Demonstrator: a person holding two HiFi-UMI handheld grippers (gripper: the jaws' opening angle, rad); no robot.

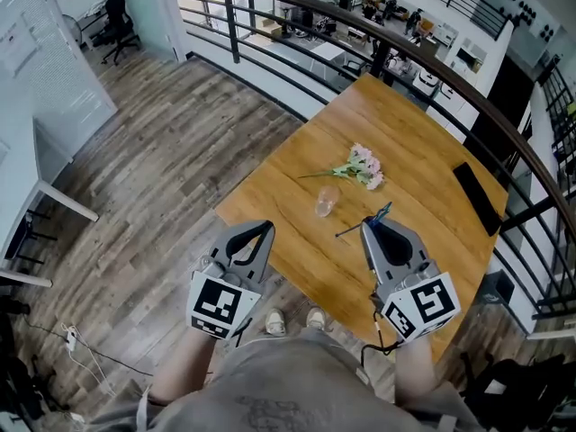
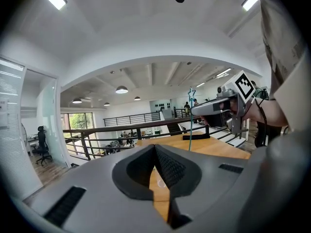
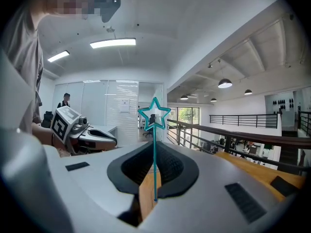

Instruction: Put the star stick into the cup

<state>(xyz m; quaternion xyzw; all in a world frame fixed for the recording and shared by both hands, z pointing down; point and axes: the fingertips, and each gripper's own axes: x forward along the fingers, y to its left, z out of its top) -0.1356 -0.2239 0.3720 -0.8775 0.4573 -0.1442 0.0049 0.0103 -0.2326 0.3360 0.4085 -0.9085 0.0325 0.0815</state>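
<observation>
The teal star stick [image 3: 154, 144] stands upright between the jaws of my right gripper [image 3: 153, 155], which is shut on its shaft; its star [image 3: 154, 114] rises above the jaws. In the head view, my right gripper [image 1: 371, 227] holds the stick [image 1: 382, 212] over the near part of the wooden table [image 1: 423, 142]. A small clear cup [image 1: 326, 201] rests on the table just beyond and left of it. My left gripper [image 1: 262, 229] hovers at the table's near left edge, jaws together and empty. The left gripper view shows the right gripper [image 2: 195, 111] with the stick [image 2: 190, 127].
A bunch of pale pink flowers [image 1: 364, 166] lies behind the cup. A flat black slab [image 1: 477, 196] sits at the table's right edge. A dark metal railing [image 1: 432, 61] curves round the table's far side, with a drop to a lower floor beyond.
</observation>
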